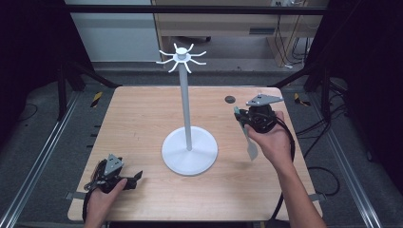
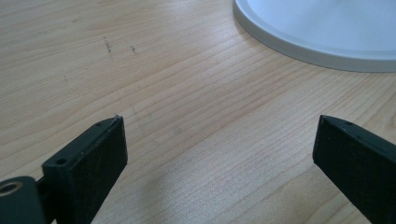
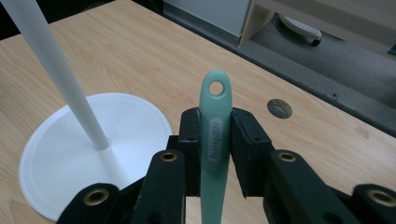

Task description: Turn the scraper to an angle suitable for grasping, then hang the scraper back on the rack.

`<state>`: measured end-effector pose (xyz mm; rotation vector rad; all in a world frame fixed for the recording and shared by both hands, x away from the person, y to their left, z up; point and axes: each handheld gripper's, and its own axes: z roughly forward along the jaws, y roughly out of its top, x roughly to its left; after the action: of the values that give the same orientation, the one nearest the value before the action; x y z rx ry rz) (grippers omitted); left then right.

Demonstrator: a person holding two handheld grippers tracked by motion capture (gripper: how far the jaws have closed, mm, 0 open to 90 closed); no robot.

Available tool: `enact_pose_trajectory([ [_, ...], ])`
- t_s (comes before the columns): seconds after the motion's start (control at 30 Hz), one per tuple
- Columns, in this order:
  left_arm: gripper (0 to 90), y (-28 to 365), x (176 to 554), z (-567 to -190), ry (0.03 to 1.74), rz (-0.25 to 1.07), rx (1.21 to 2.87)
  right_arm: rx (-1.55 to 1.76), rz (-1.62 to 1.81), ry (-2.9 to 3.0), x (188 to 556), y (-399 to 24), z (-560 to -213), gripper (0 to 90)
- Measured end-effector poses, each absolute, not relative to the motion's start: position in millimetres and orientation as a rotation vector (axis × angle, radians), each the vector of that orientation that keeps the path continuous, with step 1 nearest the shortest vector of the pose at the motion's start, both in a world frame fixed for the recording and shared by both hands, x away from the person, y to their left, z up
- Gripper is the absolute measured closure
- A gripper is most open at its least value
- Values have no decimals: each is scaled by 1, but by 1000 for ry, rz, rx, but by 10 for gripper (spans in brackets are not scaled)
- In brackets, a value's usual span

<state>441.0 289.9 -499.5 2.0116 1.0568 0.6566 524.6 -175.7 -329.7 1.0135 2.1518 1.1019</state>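
Note:
A white stand (image 1: 186,109) rises from a round base (image 1: 190,152) at the table's middle, with a crown of hooks (image 1: 181,57) on top. To its right, my right gripper (image 1: 240,118) is shut on the mint-green handle of a spatula (image 1: 251,148), lifted off the table with the pale blade hanging down. In the right gripper view the handle (image 3: 215,100) stands upright between the pads of my right gripper (image 3: 216,116), its hanging hole at the top end. My left gripper (image 1: 135,178) rests at the front left, open; nothing lies between the fingertips of my left gripper (image 2: 219,135).
The stand's base (image 2: 327,32) lies just beyond the left gripper. A small dark round grommet (image 1: 230,99) sits in the wooden table (image 1: 142,123) near the back right. Dark frame bars and floor rails surround the table.

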Motion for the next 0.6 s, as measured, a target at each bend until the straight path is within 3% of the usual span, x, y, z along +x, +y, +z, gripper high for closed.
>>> enact_pose_trajectory([
  [0.6, 26, 290, 441, -500, 1057, 652, 2010, 981, 1173, 2104, 522, -169, -312, 748],
])
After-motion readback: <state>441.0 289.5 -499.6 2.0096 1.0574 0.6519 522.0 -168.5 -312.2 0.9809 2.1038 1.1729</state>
